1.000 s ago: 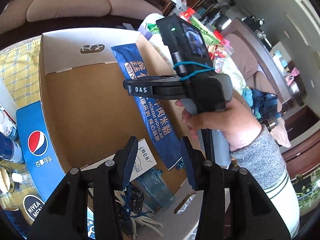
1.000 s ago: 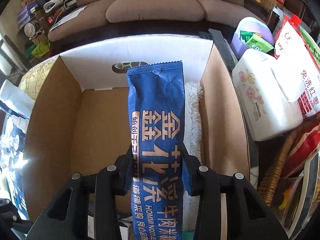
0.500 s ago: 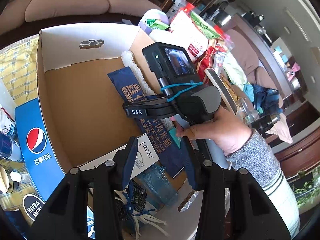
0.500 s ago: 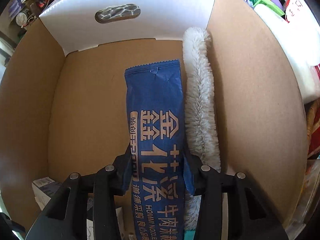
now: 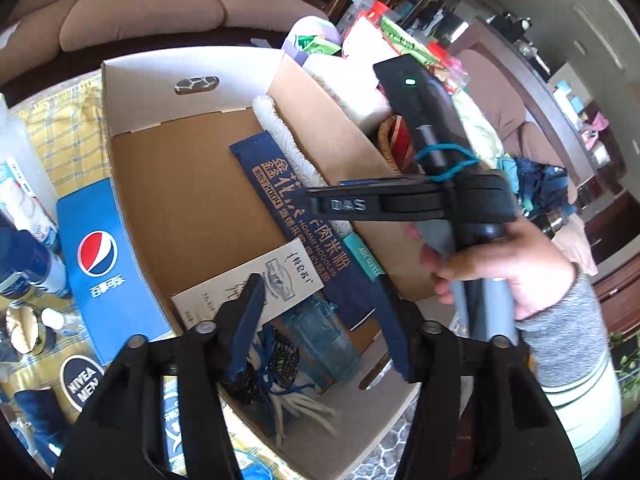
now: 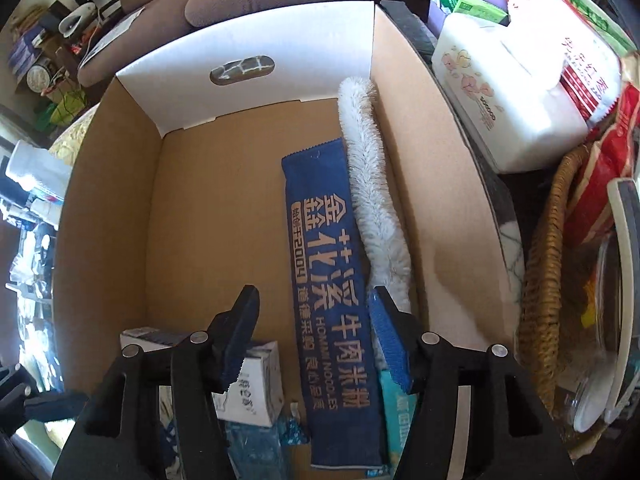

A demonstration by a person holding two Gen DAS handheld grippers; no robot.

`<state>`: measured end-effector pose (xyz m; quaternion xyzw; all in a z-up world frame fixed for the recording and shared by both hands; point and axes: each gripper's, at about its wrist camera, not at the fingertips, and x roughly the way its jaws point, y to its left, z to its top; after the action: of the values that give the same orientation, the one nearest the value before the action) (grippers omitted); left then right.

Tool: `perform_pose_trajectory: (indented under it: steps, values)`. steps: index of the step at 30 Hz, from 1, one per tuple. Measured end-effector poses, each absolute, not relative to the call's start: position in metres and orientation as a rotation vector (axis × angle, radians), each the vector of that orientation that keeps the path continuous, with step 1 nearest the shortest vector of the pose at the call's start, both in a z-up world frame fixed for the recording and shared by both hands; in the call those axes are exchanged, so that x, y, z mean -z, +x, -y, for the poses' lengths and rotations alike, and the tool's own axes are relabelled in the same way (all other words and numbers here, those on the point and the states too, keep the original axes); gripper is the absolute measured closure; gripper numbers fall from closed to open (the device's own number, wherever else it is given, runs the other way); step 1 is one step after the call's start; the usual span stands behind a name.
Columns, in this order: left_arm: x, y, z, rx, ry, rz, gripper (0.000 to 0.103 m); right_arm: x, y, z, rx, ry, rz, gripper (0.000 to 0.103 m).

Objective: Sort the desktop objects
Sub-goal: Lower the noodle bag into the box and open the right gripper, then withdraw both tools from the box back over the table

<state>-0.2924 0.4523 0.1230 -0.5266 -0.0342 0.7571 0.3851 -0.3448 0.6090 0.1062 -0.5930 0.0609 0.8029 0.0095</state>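
Flat on the floor of the box [image 6: 120, 216], toward its right side: noodle pack [image 6: 332, 280], long, narrow, dark blue, printed with gold characters and the line "HOMMI NOODLES", far end crimped in a zigzag. Touching along its right edge, a white brush [image 6: 372, 184] running up against the right wall. Lying free, gripped by nothing. Right gripper [image 6: 316, 328] above the near half of the pack, fingers spread wide with air on both sides. Left gripper [image 5: 320, 312] likewise wide apart and empty, poised over the near end of the box. Seen from the left wrist, same pack [image 5: 296, 208] partly crossed by the right tool's black fingers marked "DAS", right hand [image 5: 508, 268] wrapped round the handle.

At the near end, a white carton [image 6: 248, 384], a teal pack [image 6: 396, 416] and a blue plastic wrapper [image 5: 320, 340]. Brown inside, white far flap with an oval hand-hole, Pepsi logo [image 5: 96, 252] on the outer left wall.

Underneath, a yellow checked cloth [image 5: 68, 128], with a Nivea Men tin [image 5: 82, 376] at near left. To the right, a tissue pack [image 6: 504, 96], wicker basket [image 6: 544, 280] and red snack bags [image 6: 592, 184]. Far behind, a beige sofa [image 5: 140, 12].
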Motion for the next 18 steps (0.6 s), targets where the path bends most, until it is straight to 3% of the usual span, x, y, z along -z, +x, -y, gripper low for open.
perform_pose_trajectory:
  steps: [1,3,9,11,18]
  values:
    - [-0.124,-0.289,-0.45,-1.936,-1.343,0.084,0.035,-0.111,-0.338,-0.608,-2.502,-1.852,-0.185,0.038]
    - [-0.127,-0.281,-0.444,-1.94,-1.347,0.093,0.025,-0.119,-0.326,-0.606,-2.495,-1.851,-0.169,0.016]
    - [-0.147,-0.251,-0.429,-2.005,-1.313,0.036,0.011,-0.137,-0.283,-0.601,-2.525,-1.801,-0.204,0.016]
    - [-0.155,-0.241,-0.424,-2.031,-1.298,0.012,0.001,-0.141,-0.267,-0.595,-2.538,-1.776,-0.2,0.016]
    - [-0.175,-0.204,-0.397,-2.129,-1.251,-0.078,0.0,-0.164,-0.218,-0.565,-2.586,-1.69,-0.142,0.002]
